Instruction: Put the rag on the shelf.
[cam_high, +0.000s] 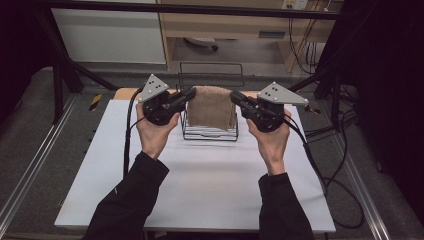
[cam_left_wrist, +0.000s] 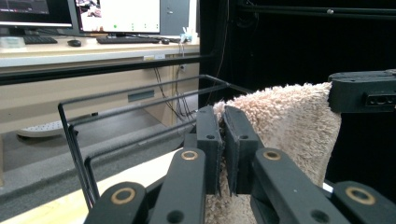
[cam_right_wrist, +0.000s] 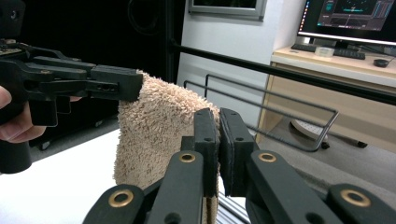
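Both hands' tongs, the left gripper (cam_high: 191, 95) and right gripper (cam_high: 233, 96), are pinching opposite top corners of the towel (cam_high: 212, 106), stretching it between them above the wire rack (cam_high: 210, 133).

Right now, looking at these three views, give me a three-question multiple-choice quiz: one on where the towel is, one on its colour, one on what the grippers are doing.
1. Where is the towel?
A. Flat on the table
B. Held up over the wire rack
C. On the floor

2. What colour is the towel?
A. Blue
B. Green
C. Tan

3. What state are the grippers in?
A. Both shut on the towel
B. Both open
C. One lying on the table

Answers:
1 B: in the high view it hangs between the two grippers above the rack.
2 C: its fluffy pile is beige-tan in all views.
3 A: the left gripper and right gripper each pinch a top corner between their fingers.
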